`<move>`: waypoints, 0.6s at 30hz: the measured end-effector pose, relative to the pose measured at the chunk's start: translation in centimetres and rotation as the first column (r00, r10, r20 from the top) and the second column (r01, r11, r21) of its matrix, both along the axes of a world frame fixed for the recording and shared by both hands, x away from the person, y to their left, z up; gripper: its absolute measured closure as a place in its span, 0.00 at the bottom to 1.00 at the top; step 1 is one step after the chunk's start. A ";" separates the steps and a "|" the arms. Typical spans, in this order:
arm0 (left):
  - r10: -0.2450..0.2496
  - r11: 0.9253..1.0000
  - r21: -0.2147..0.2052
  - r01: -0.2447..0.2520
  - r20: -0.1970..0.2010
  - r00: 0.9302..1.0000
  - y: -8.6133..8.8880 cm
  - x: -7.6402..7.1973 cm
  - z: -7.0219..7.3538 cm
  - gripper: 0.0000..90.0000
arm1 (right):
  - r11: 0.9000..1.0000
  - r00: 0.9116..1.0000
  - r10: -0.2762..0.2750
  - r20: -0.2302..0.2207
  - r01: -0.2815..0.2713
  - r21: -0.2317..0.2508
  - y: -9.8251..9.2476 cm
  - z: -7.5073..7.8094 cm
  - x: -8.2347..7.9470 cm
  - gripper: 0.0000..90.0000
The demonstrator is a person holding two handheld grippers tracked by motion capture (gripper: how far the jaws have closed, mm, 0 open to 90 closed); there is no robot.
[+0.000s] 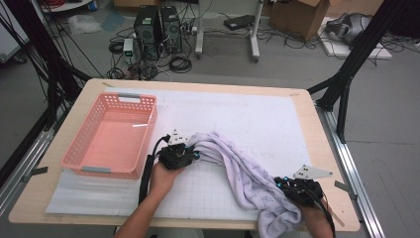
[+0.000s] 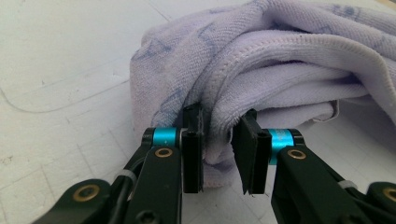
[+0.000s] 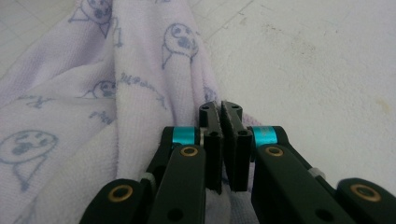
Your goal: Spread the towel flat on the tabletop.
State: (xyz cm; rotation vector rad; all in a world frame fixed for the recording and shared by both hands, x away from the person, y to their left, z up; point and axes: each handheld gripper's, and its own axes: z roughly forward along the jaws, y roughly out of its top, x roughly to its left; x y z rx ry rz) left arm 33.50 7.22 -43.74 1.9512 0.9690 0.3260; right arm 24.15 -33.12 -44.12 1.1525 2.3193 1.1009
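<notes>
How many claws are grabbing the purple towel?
2. The left claw pinches the bunched end of the purple towel near the pink basket. The right claw is shut on the towel's other end by the table's near edge.

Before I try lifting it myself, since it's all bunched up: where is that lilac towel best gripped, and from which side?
Probably at its two ends. The lilac towel lies as a long rope across the white mat, so take the bunched, stitched hem from the basket side, as the left claw does, and the near end from the table's front edge, where the right claw pinches a thin fold.
</notes>
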 end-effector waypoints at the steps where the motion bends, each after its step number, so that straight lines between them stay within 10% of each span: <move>1: 0.001 1.000 -0.002 -0.001 0.002 1.000 0.0 0.0 0.0 0.82 | 1.000 1.000 -0.001 -0.002 0.001 0.001 0.0 0.0 0.0 0.97; 11: 0.036 0.988 -0.148 -0.036 -0.002 0.999 0.7 -0.3 1.0 0.51 | 0.998 0.998 -0.046 0.053 0.044 0.038 -0.6 1.2 0.3 0.74; 15: 0.031 0.981 -0.191 -0.031 -0.003 1.000 1.2 -0.7 1.7 0.51 | 0.993 0.992 -0.098 0.082 0.093 0.069 -1.6 2.1 0.9 0.83; 18: -0.010 0.950 -0.312 -0.001 -0.036 0.999 1.3 -1.0 2.3 0.58 | 0.991 0.991 -0.110 0.082 0.103 0.088 -1.8 2.1 1.9 0.88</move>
